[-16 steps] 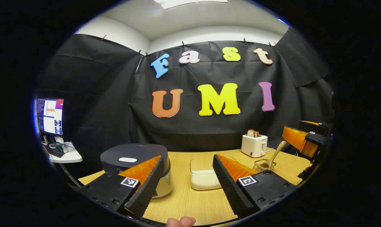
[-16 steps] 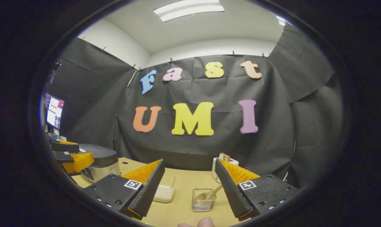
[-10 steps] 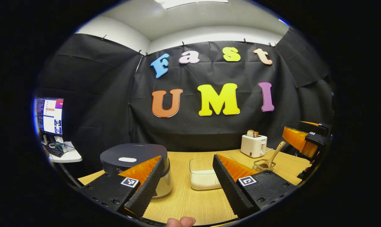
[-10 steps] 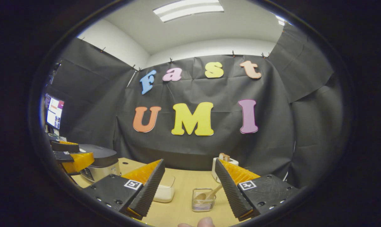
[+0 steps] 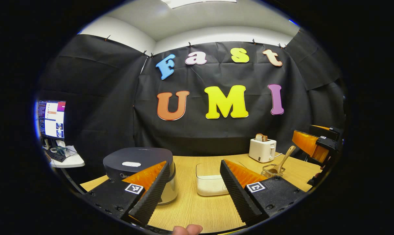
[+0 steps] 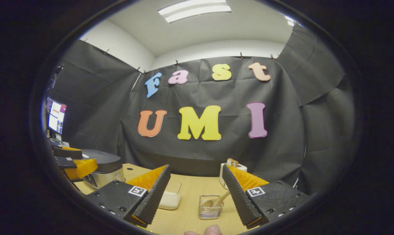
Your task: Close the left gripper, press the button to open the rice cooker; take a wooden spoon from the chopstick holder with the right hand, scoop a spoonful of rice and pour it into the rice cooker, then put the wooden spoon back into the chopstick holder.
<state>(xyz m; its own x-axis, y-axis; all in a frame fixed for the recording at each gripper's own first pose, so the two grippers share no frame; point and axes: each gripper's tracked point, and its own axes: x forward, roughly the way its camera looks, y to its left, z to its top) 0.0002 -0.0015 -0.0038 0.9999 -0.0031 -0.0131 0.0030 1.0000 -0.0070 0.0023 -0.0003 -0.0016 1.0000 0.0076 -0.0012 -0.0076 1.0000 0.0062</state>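
Note:
The dark-lidded rice cooker (image 5: pixel 138 161) stands closed at the table's left, with a pale button (image 5: pixel 131 164) on its lid; in the right gripper view the rice cooker (image 6: pixel 103 168) shows at far left. A clear box of white rice (image 5: pixel 211 180) sits mid-table. A wooden spoon (image 5: pixel 283 160) leans in the wire chopstick holder (image 5: pixel 272 171); in the right gripper view the spoon (image 6: pixel 218 199) and holder (image 6: pixel 210 207) lie just ahead. My left gripper (image 5: pixel 194 191) is open above the table's near edge, beside the cooker. My right gripper (image 6: pixel 197 192) is open, holding nothing.
A white toaster (image 5: pixel 262 149) with bread stands at the back right. A monitor (image 5: pixel 51 119) on a side desk is far left. The other gripper (image 5: pixel 316 143) hangs at the right edge of the left gripper view. The wooden table (image 5: pixel 200 209) runs to the black wall.
The left gripper view has shifted very slightly; the cooker and rice box sit a touch higher in frame. The right gripper has not visibly moved.

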